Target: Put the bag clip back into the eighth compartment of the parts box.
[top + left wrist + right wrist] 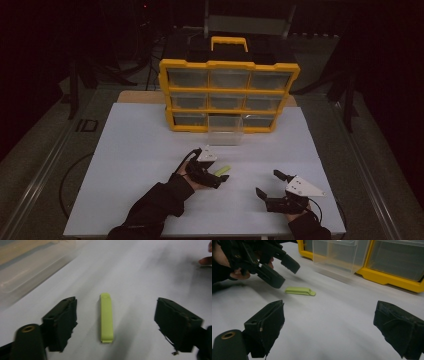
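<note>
While left gripper (113,322) is hovering with jaws spread wide around green clip (106,317), clip is lying flat on white table (140,150), not yet gripped. Right gripper (274,184) is idling nearby, jaws wide, empty. Clear drawer (225,131) is standing pulled out of yellow organizer (229,65); pickup and stowing are pending.

From above the worktop's (150,130) near edge, the high view looks forward and down. The left claw's (115,322) camera skims close along the surface; the right claw's (329,330) camera faces the far edge. All three share the green clip (222,171) (106,317) (300,291).
</note>
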Demonstrator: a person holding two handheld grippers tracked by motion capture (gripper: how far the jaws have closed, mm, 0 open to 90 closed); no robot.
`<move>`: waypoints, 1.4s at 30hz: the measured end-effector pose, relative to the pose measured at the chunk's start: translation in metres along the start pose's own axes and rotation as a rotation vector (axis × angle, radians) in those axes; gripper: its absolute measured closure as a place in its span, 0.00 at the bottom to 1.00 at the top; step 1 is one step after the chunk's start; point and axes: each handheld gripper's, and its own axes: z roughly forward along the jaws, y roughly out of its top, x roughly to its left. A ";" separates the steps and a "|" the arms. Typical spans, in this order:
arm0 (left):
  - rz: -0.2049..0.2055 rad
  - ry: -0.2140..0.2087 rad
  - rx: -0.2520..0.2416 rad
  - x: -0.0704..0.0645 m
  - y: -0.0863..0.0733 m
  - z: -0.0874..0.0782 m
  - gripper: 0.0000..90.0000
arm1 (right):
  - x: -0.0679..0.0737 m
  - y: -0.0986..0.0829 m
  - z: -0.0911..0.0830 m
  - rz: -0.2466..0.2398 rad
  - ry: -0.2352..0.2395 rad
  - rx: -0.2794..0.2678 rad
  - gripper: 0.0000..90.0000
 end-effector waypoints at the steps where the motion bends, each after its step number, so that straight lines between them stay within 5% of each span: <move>1: -0.004 -0.006 -0.001 0.001 0.000 0.000 0.30 | 0.000 0.000 0.000 0.000 0.000 0.000 0.11; 17: -0.029 -0.018 0.082 0.007 0.001 0.013 0.66 | 0.000 0.000 0.000 0.003 0.009 0.002 0.11; 42: -0.023 -0.013 0.139 0.010 0.003 0.021 0.87 | 0.000 0.000 0.001 0.002 0.011 0.006 0.11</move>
